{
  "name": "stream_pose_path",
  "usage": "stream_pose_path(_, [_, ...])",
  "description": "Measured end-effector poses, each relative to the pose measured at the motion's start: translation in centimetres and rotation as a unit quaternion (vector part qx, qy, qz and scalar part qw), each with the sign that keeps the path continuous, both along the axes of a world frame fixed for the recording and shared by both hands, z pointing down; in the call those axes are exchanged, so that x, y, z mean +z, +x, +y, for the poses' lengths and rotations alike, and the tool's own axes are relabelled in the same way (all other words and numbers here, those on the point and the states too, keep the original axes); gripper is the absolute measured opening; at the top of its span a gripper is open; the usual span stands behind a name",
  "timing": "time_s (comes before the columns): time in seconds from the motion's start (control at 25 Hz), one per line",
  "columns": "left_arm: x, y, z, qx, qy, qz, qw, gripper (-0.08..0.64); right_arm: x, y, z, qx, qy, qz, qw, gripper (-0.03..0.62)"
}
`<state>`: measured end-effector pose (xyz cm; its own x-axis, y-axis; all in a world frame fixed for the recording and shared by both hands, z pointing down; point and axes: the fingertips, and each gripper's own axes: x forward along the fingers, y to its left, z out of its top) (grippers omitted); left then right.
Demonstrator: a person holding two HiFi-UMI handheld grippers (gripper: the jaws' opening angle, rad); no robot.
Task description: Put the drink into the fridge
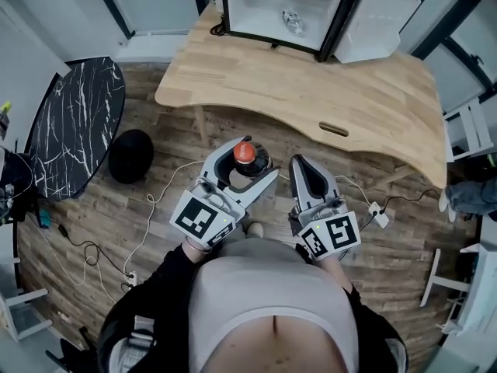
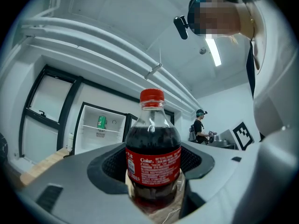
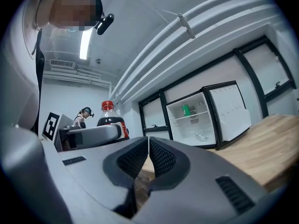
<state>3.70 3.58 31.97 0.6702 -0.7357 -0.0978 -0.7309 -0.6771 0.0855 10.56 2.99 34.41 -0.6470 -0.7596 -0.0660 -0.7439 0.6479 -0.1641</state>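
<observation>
While the left gripper (image 1: 250, 165) hugs the bottle (image 2: 153, 153) around its middle, red cap up, the right gripper (image 1: 301, 166) has its jaws pressed together with nothing in them. Both are close to the person's body, over the floor and well apart from the table (image 1: 326, 99). At the far side of that table sits the fridge (image 1: 260, 10), door open — a green can (image 2: 101, 122) is on its shelf. This looks like the carrying step. Next, I think, the bottle must go forward over the table and into a bare spot in the fridge — upright, without bumping the can.
</observation>
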Motion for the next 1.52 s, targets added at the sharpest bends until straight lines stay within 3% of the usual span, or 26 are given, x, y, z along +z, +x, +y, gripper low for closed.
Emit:
stream_pose_path(0.44, [0.7, -0.8, -1.1, -0.021, -0.009, 0.01, 0.9997, 0.31, 1.1, -0.5, -1.2, -0.018, -0.011, -0.001, 1.0, 0.029])
stream_pose_path(0.72, [0.9, -1.5, -4.6, -0.019, 0.0, 0.007, 0.9998, 0.31, 1.2, -1.3, -4.4, -0.018, -0.003, 0.003, 1.0, 0.029])
stream_pose_path(0.96, [0.8, -2.4, -10.7, -0.003, 0.008, 0.012, 0.9999, 0.31, 1.0, -2.0, -10.6, -0.004, 0.006, 0.007, 1.0, 0.029])
stream_pose_path(1.52, [-0.3, -6.8, -31.4, 0.053, 0.014, -0.001, 0.9985, 0.31, -0.5, -7.5, -31.2, 0.034, 0.012, 0.001, 0.999, 0.029])
